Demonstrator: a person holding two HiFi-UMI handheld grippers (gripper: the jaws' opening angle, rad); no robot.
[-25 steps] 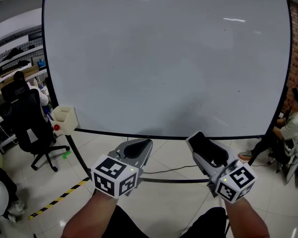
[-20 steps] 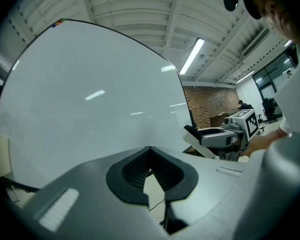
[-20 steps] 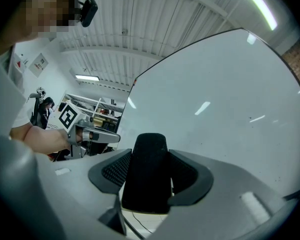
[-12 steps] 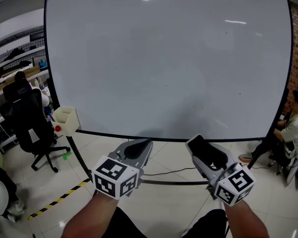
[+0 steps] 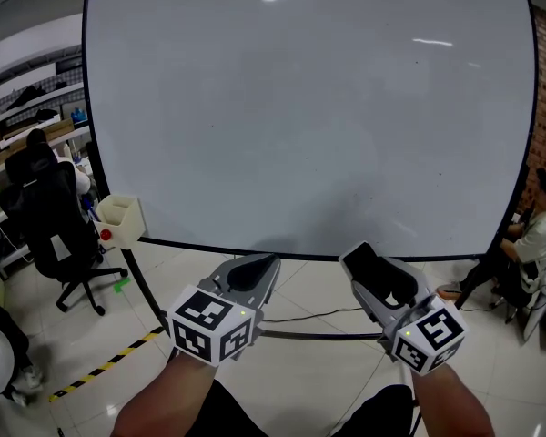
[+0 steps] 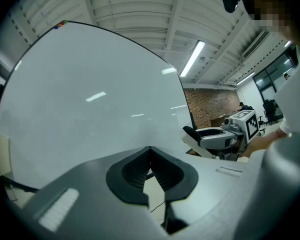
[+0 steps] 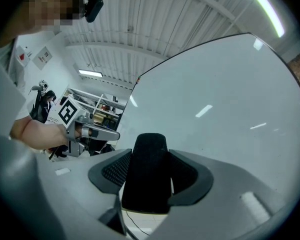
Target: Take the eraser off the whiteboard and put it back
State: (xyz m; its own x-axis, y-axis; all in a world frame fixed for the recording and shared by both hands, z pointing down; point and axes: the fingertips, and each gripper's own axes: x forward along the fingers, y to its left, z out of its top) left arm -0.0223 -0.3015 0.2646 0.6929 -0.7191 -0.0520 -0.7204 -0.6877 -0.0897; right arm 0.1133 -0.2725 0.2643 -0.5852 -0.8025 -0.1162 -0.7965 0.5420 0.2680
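Note:
The large blank whiteboard [image 5: 309,107] stands upright in front of me and fills most of the head view. My right gripper [image 5: 364,259] is held level below the board's lower edge, shut on the black eraser [image 5: 384,279]. In the right gripper view the eraser [image 7: 147,171] stands on end between the two ribbed pads, with the whiteboard [image 7: 225,99] behind it. My left gripper [image 5: 255,268] hovers beside it at the same height, shut with nothing in it. In the left gripper view its pads [image 6: 140,171] meet at the tip.
A beige holder [image 5: 120,218] hangs at the board's lower left corner by the stand's black leg [image 5: 146,285]. A black office chair [image 5: 55,230] and desks are at the left. A seated person [image 5: 532,235] is at the right. A cable [image 5: 318,315] crosses the tiled floor.

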